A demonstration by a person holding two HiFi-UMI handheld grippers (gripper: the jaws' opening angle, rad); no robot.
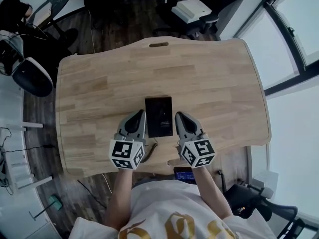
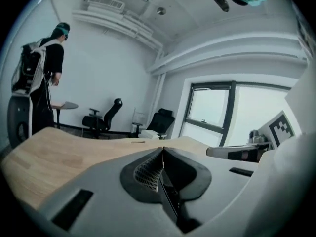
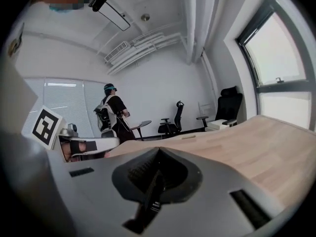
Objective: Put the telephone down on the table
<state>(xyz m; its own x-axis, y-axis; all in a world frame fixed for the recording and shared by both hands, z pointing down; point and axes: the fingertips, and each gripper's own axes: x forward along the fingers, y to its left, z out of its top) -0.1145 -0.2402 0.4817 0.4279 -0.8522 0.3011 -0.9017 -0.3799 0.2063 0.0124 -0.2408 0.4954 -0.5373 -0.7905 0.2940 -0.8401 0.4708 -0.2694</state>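
Note:
The telephone [image 1: 159,116], a black slab, lies flat on the wooden table [image 1: 214,78] near its front edge. My left gripper [image 1: 141,114] is just left of the telephone and my right gripper [image 1: 178,115] just right of it, one at each side. Neither touches it that I can see. In the left gripper view the jaws [image 2: 163,149] meet in a closed seam with nothing between them. The right gripper's jaws [image 3: 158,151] are likewise shut and empty. The telephone does not show in either gripper view.
A cable slot [image 1: 158,45] is cut near the table's far edge. Office chairs [image 1: 192,9] stand beyond the table, and windows run along the right. A person with a backpack [image 3: 112,113] stands by a small round table [image 1: 50,6] far off. A small lit screen [image 1: 184,174] shows below the table's front edge.

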